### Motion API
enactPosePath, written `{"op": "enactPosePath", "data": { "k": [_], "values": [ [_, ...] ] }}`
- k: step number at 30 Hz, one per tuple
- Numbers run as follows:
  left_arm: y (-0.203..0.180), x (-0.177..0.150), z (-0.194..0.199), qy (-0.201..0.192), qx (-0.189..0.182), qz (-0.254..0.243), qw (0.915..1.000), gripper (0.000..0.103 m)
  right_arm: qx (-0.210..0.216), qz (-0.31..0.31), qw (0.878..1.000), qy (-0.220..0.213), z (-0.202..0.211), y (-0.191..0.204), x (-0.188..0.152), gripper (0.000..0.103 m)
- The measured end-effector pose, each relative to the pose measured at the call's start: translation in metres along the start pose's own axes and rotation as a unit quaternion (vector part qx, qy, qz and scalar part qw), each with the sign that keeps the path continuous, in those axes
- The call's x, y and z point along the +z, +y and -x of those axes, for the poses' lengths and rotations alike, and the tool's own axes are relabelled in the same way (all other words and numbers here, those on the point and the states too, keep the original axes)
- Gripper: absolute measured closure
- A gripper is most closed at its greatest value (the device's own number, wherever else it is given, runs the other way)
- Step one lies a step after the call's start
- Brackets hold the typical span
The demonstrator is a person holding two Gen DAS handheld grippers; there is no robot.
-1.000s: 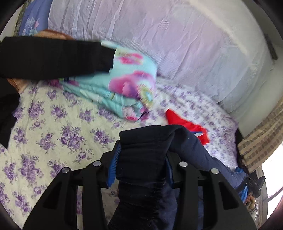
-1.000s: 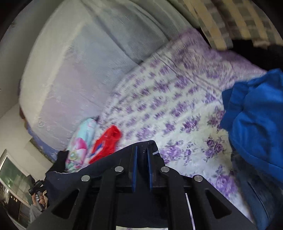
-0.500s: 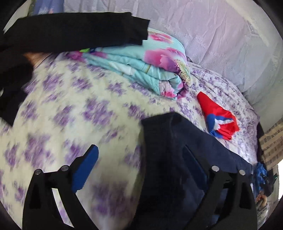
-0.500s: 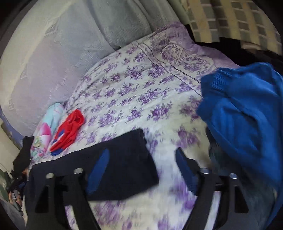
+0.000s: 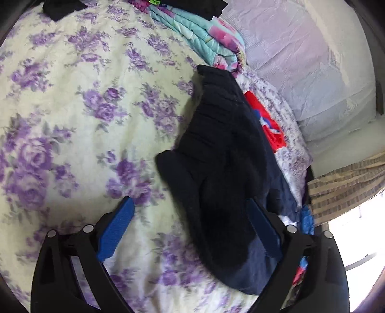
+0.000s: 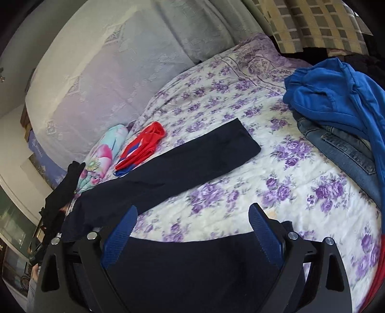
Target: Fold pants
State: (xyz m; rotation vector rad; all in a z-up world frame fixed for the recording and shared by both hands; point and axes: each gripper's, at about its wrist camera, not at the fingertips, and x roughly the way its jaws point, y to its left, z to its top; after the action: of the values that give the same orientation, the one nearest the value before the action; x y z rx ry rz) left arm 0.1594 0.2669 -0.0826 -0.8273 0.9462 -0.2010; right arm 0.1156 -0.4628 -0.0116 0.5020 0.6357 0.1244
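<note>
Dark navy pants (image 5: 223, 154) lie on the floral bed sheet (image 5: 72, 120), bunched and partly doubled over in the left wrist view. In the right wrist view the pants (image 6: 192, 159) stretch flat, one leg end toward the bed's middle, another part under the gripper at the bottom. My left gripper (image 5: 190, 228) is open, its jaws wide, just above the pants' near end. My right gripper (image 6: 192, 228) is open and empty over the sheet, above the near dark cloth.
A folded turquoise floral blanket (image 5: 204, 36) with a black garment (image 5: 187, 6) on it lies at the far side. A red and blue garment (image 6: 142, 149) lies beside the pants. A blue sweater (image 6: 336, 91) on jeans (image 6: 344, 149) sits at right.
Both grippers have let go of the pants and opened wide. The pants have dropped onto the sheet, and both grippers have drawn back from them.
</note>
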Motion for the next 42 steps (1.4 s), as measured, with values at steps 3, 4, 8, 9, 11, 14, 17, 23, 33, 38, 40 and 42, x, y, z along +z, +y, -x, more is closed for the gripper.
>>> {"op": "enactPosePath", "data": {
  "k": [3, 4, 8, 9, 11, 14, 17, 23, 33, 38, 40, 42],
  "values": [
    [-0.003, 0.004, -0.021, 0.031, -0.046, 0.034, 0.9979, 0.041, 0.004, -0.004, 1.000, -0.009, 0.015, 0.005, -0.002, 0.009],
    [-0.004, 0.004, -0.026, 0.033, -0.042, 0.036, 0.9979, 0.044, 0.006, -0.008, 1.000, -0.014, 0.020, 0.005, -0.004, 0.009],
    [0.001, 0.008, -0.036, 0.013, -0.051, 0.058, 0.9969, 0.061, 0.013, -0.018, 0.999, -0.026, 0.037, 0.001, -0.012, 0.008],
    [0.008, 0.010, -0.034, 0.007, -0.066, 0.075, 0.9950, 0.081, 0.012, -0.019, 0.999, -0.026, 0.040, 0.000, -0.016, 0.008],
    [0.027, 0.010, -0.029, -0.008, -0.103, 0.109, 0.9886, 0.090, 0.009, -0.020, 1.000, -0.020, 0.043, -0.003, -0.023, 0.008],
    [0.025, 0.001, -0.020, -0.033, -0.078, 0.096, 0.9918, 0.092, -0.001, -0.021, 1.000, -0.009, 0.041, -0.008, -0.030, 0.008],
    [0.010, -0.016, 0.014, -0.087, -0.078, 0.078, 0.9901, 0.092, -0.008, -0.030, 1.000, -0.001, 0.043, -0.012, -0.038, 0.008],
    [0.019, -0.058, 0.082, -0.158, -0.053, 0.073, 0.9834, 0.103, -0.025, -0.044, 0.998, 0.026, 0.049, -0.025, -0.057, 0.008],
    [0.028, -0.083, 0.061, -0.098, -0.037, 0.036, 0.9938, 0.097, -0.056, -0.119, 0.991, 0.016, 0.094, -0.072, -0.094, 0.008],
    [0.026, -0.081, 0.024, -0.060, -0.050, 0.055, 0.9955, 0.081, -0.016, -0.156, 0.988, 0.012, 0.089, -0.087, -0.115, 0.014],
    [0.030, -0.075, 0.018, -0.061, -0.051, 0.069, 0.9945, 0.078, 0.018, -0.164, 0.986, 0.009, 0.083, -0.089, -0.115, 0.048],
    [0.030, -0.063, 0.008, -0.062, -0.071, 0.095, 0.9911, 0.069, 0.044, -0.190, 0.981, 0.020, 0.070, -0.097, -0.114, 0.082]
  ]
}}
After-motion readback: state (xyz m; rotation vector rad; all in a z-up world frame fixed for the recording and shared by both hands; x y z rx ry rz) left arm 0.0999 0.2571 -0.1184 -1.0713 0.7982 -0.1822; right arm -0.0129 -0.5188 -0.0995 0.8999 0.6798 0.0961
